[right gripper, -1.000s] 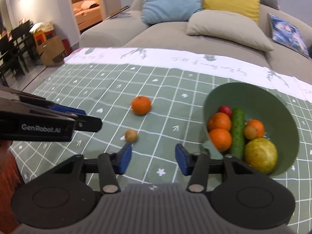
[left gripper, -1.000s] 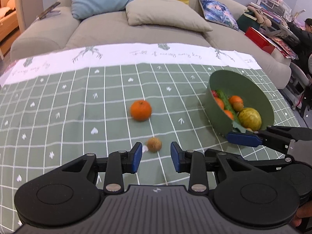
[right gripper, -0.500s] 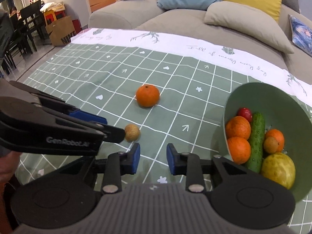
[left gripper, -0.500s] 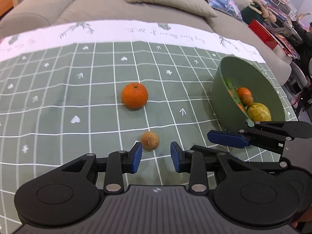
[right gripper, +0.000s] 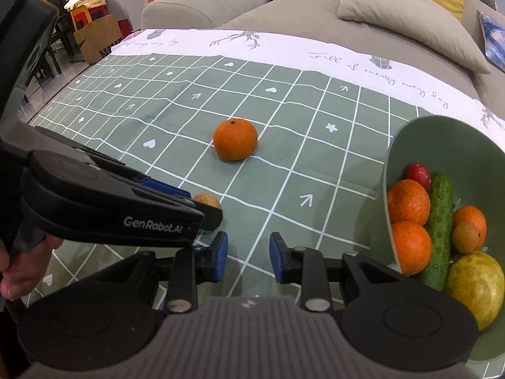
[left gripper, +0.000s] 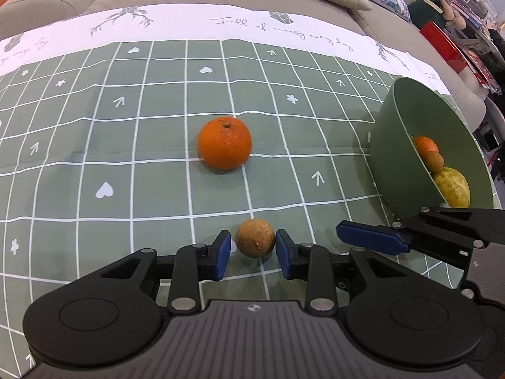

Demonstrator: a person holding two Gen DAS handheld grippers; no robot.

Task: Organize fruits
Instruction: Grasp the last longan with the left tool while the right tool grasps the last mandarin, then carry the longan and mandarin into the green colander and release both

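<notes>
— Since a second ago, the left gripper (left gripper: 252,249) is sitting much nearer the small brown fruit (left gripper: 255,242), which is now lying between its blue pads; before, it was lying ahead of them.

— Is it gripping yet?

— Hard to say about contact; the jaws are standing partly open around it, on the green checked tablecloth (left gripper: 94,145). In the right wrist view the left gripper's body is hiding most of that fruit.

— And the right gripper (right gripper: 247,257)?

— It is hovering low, jaws partly open, holding nothing, just left of the green bowl (right gripper: 442,145).

— The bowl?

— It is being cut off at the right frame edge, holding oranges, a cucumber (right gripper: 439,221) and a yellow fruit. The loose orange (left gripper: 224,142) is resting farther out, with open cloth all around it.
</notes>
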